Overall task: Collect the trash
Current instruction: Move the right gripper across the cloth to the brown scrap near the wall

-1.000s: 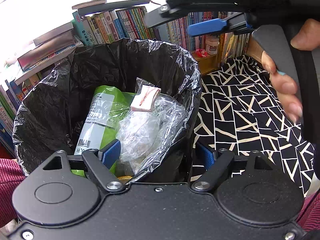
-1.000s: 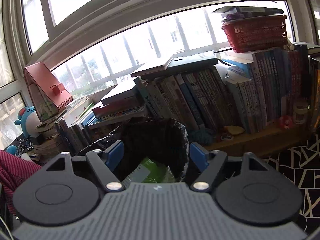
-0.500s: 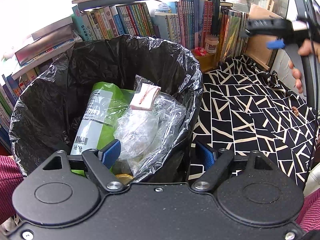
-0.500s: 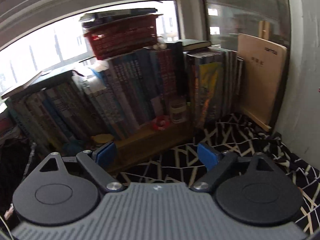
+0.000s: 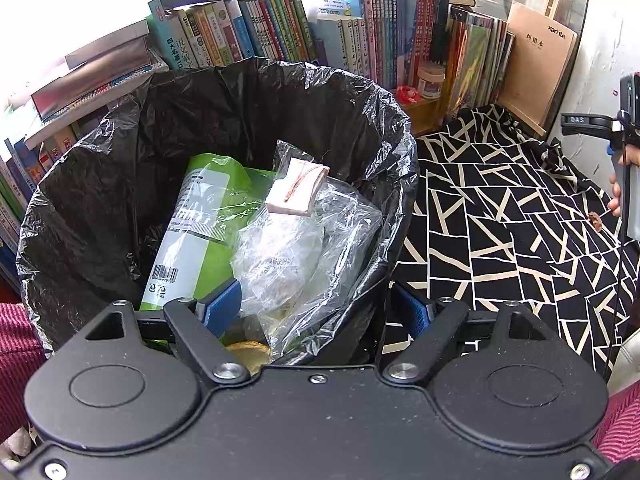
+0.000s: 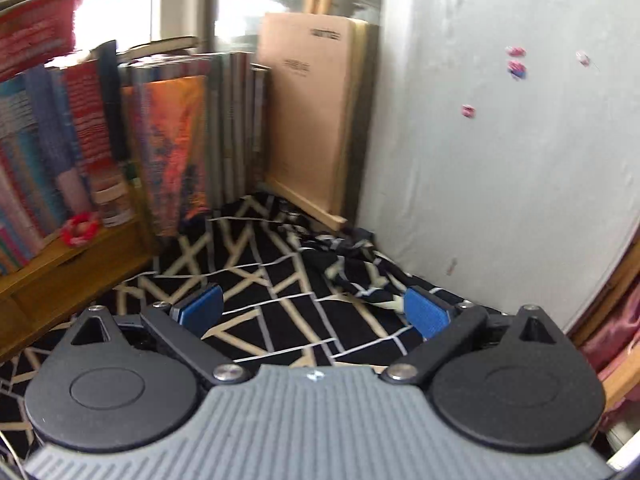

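Black cloth with cream geometric lines (image 5: 500, 232): spread over the surface beside the bin, reaching the wall.

Round bin lined with a crinkled black plastic bag (image 5: 132, 168): holds the trash, with a row of upright books (image 5: 280, 32) behind it.

Green and white printed packet (image 5: 192, 236): inside the bin, leaning left.

Crumpled clear plastic bag (image 5: 288, 252): inside, right of the packet.

Small folded pinkish paper wad (image 5: 298, 192): on top of the clear bag.

Left gripper (image 5: 316, 312): fingers spread, empty, straddling the bin's near rim.

Right gripper (image 6: 314, 314): fingers spread, empty, above the cloth.

Small brown scrap (image 5: 596, 220): on the cloth, near the right edge.
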